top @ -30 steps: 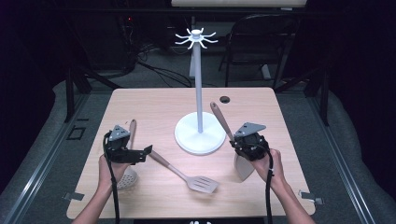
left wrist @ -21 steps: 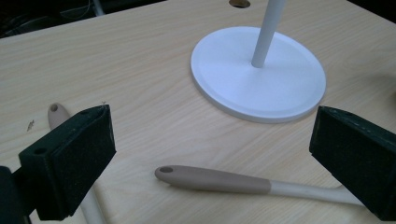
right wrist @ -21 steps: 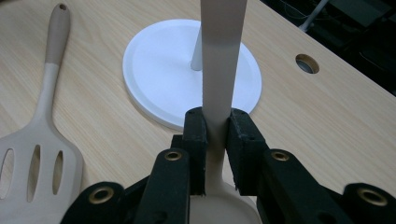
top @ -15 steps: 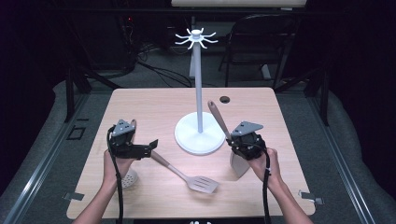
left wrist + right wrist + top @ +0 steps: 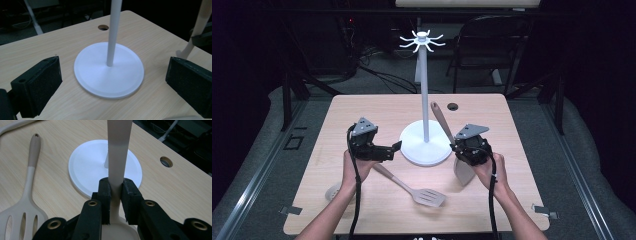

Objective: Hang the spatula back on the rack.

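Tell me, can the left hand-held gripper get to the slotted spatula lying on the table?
Probably yes. The left hand-held gripper is open and holds nothing, and the slotted spatula lies flat on the table just beside it, with its handle running toward that hand. Nothing lies across it.

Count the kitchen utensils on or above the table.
3. A slotted spatula lies flat at the table's front centre. A second utensil is clamped in the right claw, handle pointing up. A third utensil lies by the left forearm, mostly hidden.
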Demonstrator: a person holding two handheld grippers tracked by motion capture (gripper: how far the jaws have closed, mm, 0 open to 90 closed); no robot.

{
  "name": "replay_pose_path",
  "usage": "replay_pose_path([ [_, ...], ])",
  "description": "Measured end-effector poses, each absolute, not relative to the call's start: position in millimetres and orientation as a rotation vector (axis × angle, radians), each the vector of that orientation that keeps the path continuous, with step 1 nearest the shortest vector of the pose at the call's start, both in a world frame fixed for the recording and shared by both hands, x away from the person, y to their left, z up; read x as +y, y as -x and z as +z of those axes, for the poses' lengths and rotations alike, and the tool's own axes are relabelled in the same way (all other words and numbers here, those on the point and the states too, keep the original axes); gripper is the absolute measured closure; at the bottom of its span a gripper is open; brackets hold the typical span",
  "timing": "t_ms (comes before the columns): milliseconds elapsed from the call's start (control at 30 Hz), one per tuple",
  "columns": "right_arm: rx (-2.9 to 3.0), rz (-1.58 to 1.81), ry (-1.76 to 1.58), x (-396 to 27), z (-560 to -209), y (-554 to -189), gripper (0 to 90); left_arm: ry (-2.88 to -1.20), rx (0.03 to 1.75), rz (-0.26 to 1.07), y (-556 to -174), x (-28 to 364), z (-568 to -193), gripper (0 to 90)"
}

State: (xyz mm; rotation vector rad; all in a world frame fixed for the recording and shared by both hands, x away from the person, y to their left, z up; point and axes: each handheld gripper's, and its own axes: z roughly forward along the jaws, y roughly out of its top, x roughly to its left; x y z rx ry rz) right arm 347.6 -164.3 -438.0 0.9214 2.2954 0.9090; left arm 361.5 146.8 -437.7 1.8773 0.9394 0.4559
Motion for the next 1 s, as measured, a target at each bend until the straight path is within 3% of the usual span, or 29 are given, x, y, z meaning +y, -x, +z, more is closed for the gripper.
replay_pose_path([
  [333,2.316,0.897,-0.952,-155.7,-439.8,-362.4,78.6,-1.827,0.874,0.396,-372.2,114.1,-433.5,0.3],
  [533,2.31,0.928,-0.971,-151.9,-439.9,-358.5,78.5,-1.809,0.843,0.375,-370.7,96.0,-432.1,4.7],
  [700,2.295,0.954,-0.955,-150.4,-434.8,-355.1,78.5,-1.797,0.808,0.32,-373.2,82.9,-430.1,15.7],
  [767,2.287,0.962,-0.956,-148.7,-433.6,-354.8,78.5,-1.78,0.788,0.281,-375.0,77.7,-430.3,16.0],
  [1000,2.292,0.979,-0.952,-142.3,-431.5,-355.4,78.4,-1.718,0.773,0.211,-378.7,59.9,-431.8,39.0],
])
